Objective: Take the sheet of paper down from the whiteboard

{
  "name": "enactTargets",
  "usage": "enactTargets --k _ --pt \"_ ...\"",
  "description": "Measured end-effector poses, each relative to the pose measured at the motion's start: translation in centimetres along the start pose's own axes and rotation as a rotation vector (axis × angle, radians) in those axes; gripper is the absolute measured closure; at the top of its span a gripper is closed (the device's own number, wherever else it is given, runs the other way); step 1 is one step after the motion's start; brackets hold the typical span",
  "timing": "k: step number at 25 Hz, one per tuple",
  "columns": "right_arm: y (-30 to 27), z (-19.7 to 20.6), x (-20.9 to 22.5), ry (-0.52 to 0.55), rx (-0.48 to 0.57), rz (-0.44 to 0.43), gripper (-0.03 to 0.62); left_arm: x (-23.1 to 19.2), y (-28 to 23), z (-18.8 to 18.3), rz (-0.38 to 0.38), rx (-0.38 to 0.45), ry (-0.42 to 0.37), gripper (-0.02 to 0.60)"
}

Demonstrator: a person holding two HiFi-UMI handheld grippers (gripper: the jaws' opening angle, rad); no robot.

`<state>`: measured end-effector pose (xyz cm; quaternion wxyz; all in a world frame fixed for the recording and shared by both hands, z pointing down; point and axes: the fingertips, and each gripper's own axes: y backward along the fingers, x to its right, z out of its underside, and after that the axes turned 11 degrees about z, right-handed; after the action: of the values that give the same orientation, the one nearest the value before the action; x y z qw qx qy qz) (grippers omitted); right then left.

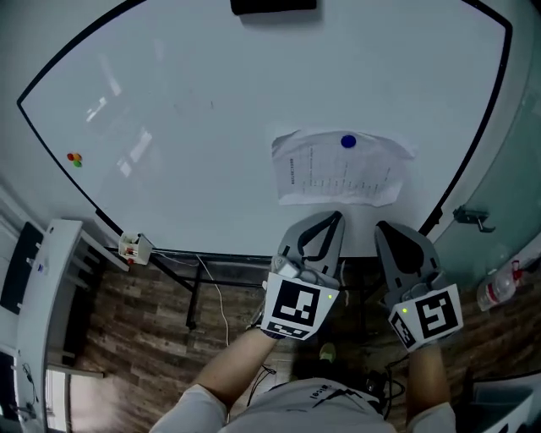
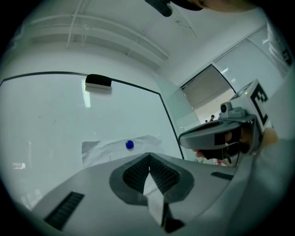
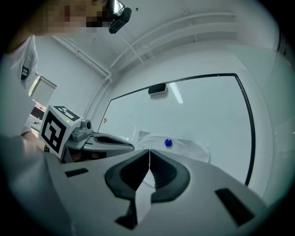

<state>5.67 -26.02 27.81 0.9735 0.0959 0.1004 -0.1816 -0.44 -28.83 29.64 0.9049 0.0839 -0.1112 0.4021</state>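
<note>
A crumpled printed sheet of paper [image 1: 338, 167] hangs on the whiteboard [image 1: 211, 110], pinned near its top by a round blue magnet [image 1: 348, 142]. My left gripper [image 1: 338, 216] is shut and empty, just below the sheet's lower edge. Beside it to the right, my right gripper [image 1: 380, 227] is also shut with nothing in it. In the left gripper view the sheet [image 2: 106, 150] and magnet [image 2: 129, 144] lie ahead of the left gripper [image 2: 149, 156], apart from it. In the right gripper view the sheet [image 3: 184, 146] and magnet [image 3: 168, 143] sit beyond the right gripper [image 3: 149, 151].
A black eraser [image 1: 273, 5] sticks to the board's top. Small red and green magnets [image 1: 75, 158] sit at its left. A marker box [image 1: 133, 248] rests at the board's lower left edge. Glass wall with a handle [image 1: 472, 218] stands right; cables lie on the wood floor.
</note>
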Motion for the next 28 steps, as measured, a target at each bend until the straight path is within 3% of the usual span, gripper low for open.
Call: enactTargets --k 8,15,17,21,28 --pt "-5.8 -1.1 4.3 0.147 0.06 -0.079 0.58 -4.9 -5.4 -1.2 -0.152 -0.027 -0.159 0.566" --pt "-9.0 -1.3 6.2 0.389 0.086 -0.132 0.579 -6.1 -8.1 -1.1 -0.236 -0.047 -0.25 0.565" --pt "-9.4 -1.5 6.3 0.466 0.077 -0.135 0.576 -6.5 -8.6 -1.3 -0.253 -0.041 -0.269 0.553" --pt "-10.1 -2.1 6.4 0.537 0.059 -0.129 0.531 -7.0 -9.7 -1.3 -0.274 -0.048 -0.333 0.464" --pt "-12.0 -1.0 7.8 0.669 -0.062 -0.107 0.511 -7.4 -11.3 -0.7 -0.303 -0.05 -0.389 0.449"
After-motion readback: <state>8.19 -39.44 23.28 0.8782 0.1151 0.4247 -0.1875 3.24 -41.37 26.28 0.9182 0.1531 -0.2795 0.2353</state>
